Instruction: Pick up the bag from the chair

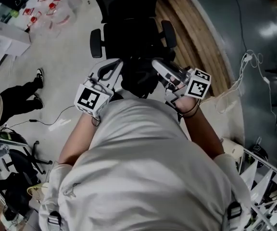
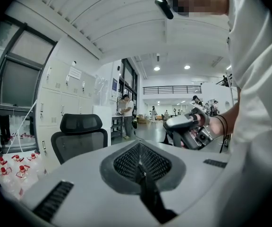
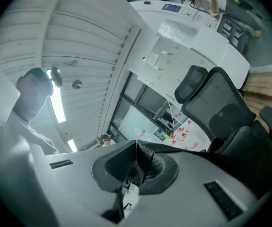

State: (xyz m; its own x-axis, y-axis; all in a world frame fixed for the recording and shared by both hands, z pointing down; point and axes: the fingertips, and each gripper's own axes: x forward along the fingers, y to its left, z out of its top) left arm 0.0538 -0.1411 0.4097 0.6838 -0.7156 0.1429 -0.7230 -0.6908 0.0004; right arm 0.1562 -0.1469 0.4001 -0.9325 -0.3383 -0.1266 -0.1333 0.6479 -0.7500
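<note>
- The left gripper has its jaws pressed together. A dark strap is pinched in the seam and trails toward the bottom edge of the left gripper view.
- The right gripper is also closed. Another dark strap leaves its seam toward the lower left of the right gripper view, with a small pale clip at the pinch.
- In the head view both grippers are at mid-frame, just in front of the person's white shirt. The left gripper is left of centre, the right gripper is right of centre, and their tips angle toward each other.
- The bag is the dark mass between the two grippers at the centre of the head view, against the top of the shirt.
- The chair is a black office chair directly above the bag in the head view, with an armrest on each side. The bag's upper edge overlaps the near edge of the seat, and I cannot tell whether the two touch.
- The left gripper view looks level across the room, with the chair's mesh back and headrest at lower left. The right gripper, in the person's hand, is at right of centre.
- In the right gripper view the chair fills the right side.
- Bottles with red caps stand on the floor at the upper left of the head view.
- Someone's legs in dark trousers lie at the left edge.
- A band of wooden flooring curves along the upper right.
</note>
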